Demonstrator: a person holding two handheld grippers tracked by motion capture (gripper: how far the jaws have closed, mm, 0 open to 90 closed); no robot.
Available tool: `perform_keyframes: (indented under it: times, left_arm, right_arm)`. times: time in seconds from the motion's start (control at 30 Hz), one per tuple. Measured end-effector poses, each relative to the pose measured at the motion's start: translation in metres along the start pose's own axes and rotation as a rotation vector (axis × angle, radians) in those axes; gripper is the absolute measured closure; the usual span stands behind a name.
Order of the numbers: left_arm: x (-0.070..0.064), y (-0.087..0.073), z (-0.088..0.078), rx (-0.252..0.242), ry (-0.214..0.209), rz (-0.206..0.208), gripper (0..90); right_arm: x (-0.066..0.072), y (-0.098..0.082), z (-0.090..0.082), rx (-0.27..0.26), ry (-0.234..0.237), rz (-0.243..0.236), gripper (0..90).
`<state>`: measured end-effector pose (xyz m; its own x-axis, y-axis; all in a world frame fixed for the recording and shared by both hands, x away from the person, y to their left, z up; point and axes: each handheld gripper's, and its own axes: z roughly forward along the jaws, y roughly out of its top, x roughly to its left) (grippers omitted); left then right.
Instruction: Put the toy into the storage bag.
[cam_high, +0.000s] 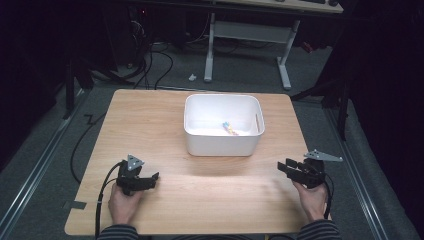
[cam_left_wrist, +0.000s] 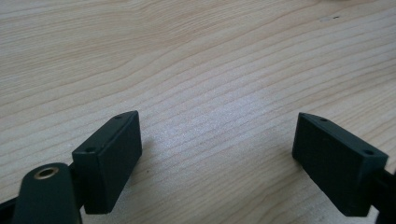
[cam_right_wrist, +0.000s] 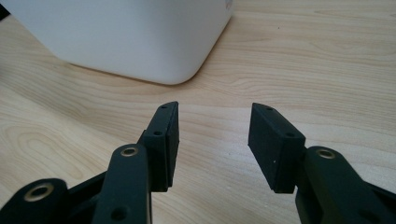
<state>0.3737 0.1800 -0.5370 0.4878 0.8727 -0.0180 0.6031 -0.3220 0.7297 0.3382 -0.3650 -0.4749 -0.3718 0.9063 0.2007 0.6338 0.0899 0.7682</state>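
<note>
A white plastic bin (cam_high: 223, 145) stands at the table's middle, toward the far side, with a small yellow and blue item (cam_high: 230, 128) lying in it. My left gripper (cam_high: 155, 176) rests low over the wooden table (cam_high: 150, 115) at the near left, open, jaws wide apart with bare wood between them (cam_left_wrist: 217, 135). My right gripper (cam_high: 283, 166) is at the near right, pointing left toward the bin. It is open and empty, its jaws a moderate gap apart (cam_right_wrist: 213, 130). The bin's rounded corner (cam_right_wrist: 140, 42) shows just beyond the right jaws.
The table's right edge (cam_high: 306, 150) runs close beside my right hand. Beyond the far edge stand a white-legged desk (cam_high: 250, 35) and loose cables (cam_high: 150, 65) on the grey floor. Cables trail from both grippers toward the near edge.
</note>
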Motion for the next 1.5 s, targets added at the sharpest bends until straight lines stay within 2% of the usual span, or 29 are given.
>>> perform_keyframes:
  times: [0.2, 0.63, 0.73, 0.9, 1.1, 1.23, 1.3, 1.33, 1.43, 1.5]
  left_arm:
    - [0.000, 0.000, 0.000, 0.000, 0.000, 0.000, 16.2]
    - [0.000, 0.000, 0.000, 0.000, 0.001, 0.000, 16.2]
    - [0.000, 0.000, 0.000, 0.000, 0.001, -0.001, 16.2]
    - [0.000, 0.000, 0.000, 0.000, 0.002, -0.001, 16.2]
    - [0.000, 0.000, 0.000, 0.000, 0.002, 0.000, 16.3]
    - [0.000, 0.000, 0.000, 0.000, 0.002, -0.001, 16.3]
    - [0.000, 0.000, 0.000, 0.000, 0.001, 0.000, 16.3]
    - [0.000, 0.000, 0.000, 0.000, 0.001, 0.000, 16.3]
    - [0.000, 0.000, 0.000, 0.000, 0.003, 0.000, 16.3]
    - [0.000, 0.000, 0.000, 0.000, 0.004, -0.001, 16.3]
  right_arm:
    - [0.004, -0.005, 0.018, 0.032, 0.005, 0.000, 53.8]
    - [0.012, -0.007, 0.050, 0.081, -0.049, -0.042, 53.4]
    - [0.014, -0.008, 0.058, 0.108, -0.090, -0.091, 53.3]
    - [0.014, -0.011, 0.068, 0.128, -0.115, -0.117, 53.0]
    - [0.013, -0.012, 0.071, 0.120, -0.116, -0.127, 52.2]
    - [0.016, -0.013, 0.073, 0.114, -0.126, -0.138, 48.6]
    - [0.018, -0.014, 0.073, 0.113, -0.133, -0.152, 46.5]
    - [0.019, -0.014, 0.074, 0.109, -0.139, -0.174, 45.2]
    - [0.019, -0.017, 0.076, 0.084, -0.134, -0.181, 41.2]
    - [0.019, -0.017, 0.075, 0.087, -0.139, -0.178, 40.1]
